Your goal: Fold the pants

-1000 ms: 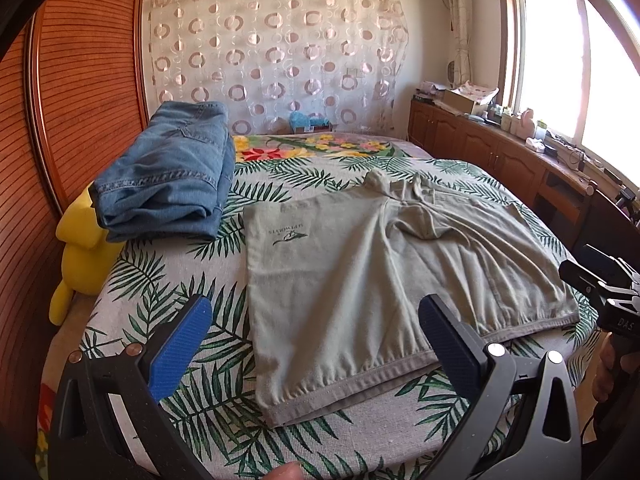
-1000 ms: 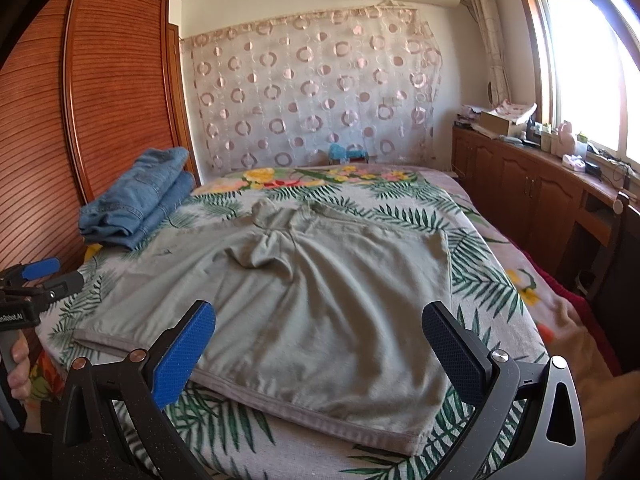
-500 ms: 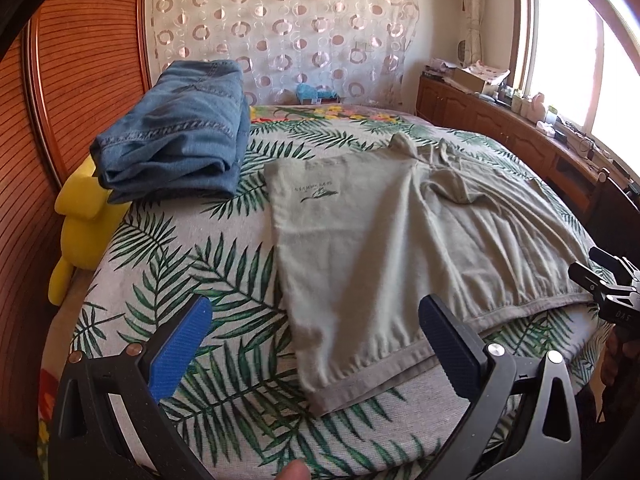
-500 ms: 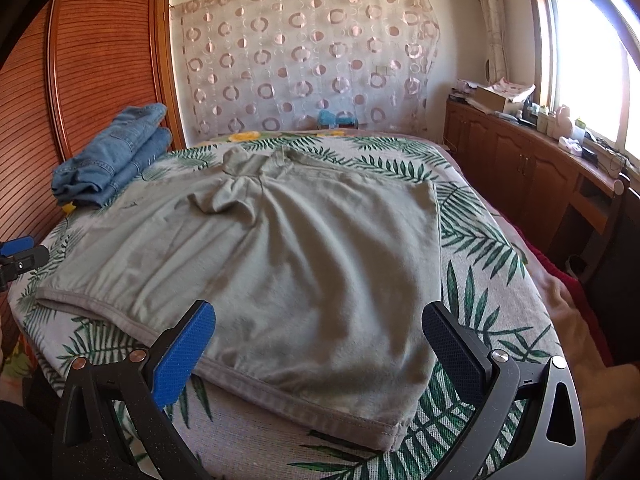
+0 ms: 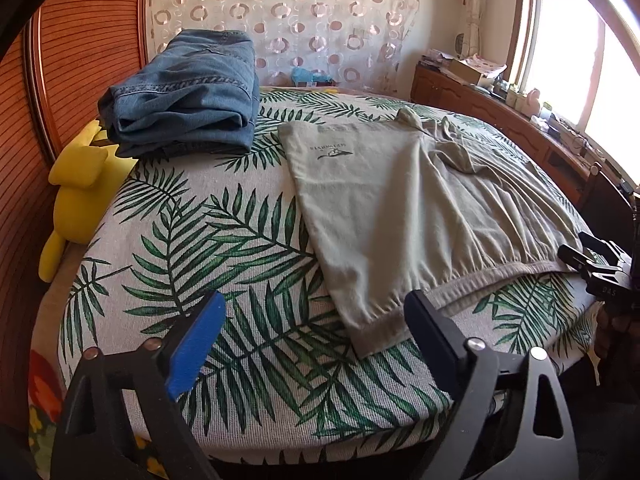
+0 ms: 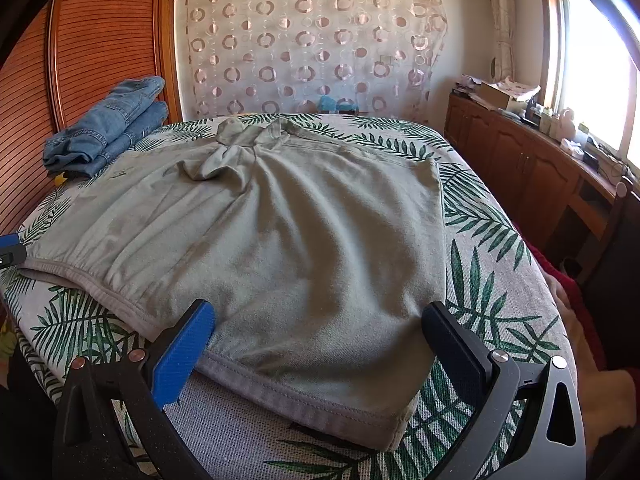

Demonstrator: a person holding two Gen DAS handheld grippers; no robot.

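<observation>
Grey-green pants (image 5: pixel 400 208) lie spread flat on the leaf-print bed, waistband toward me; they also show in the right wrist view (image 6: pixel 288 232). My left gripper (image 5: pixel 312 340) is open and empty, low over the bed just left of the pants' near-left waistband corner (image 5: pixel 376 336). My right gripper (image 6: pixel 320 344) is open and empty, its jaws either side of the near-right waistband edge (image 6: pixel 320 404). The right gripper's tips also show at the right edge of the left wrist view (image 5: pixel 596 264).
Folded blue jeans (image 5: pixel 188 92) lie at the bed's far left, also in the right wrist view (image 6: pixel 108 124). A yellow plush toy (image 5: pixel 76 184) sits by the wooden wardrobe (image 5: pixel 24 160). A wooden sideboard (image 6: pixel 532 168) runs along the right wall under the window.
Both grippers have moved forward and down toward the pants' waistband. The pants and jeans look larger and nearer. Both stay open.
</observation>
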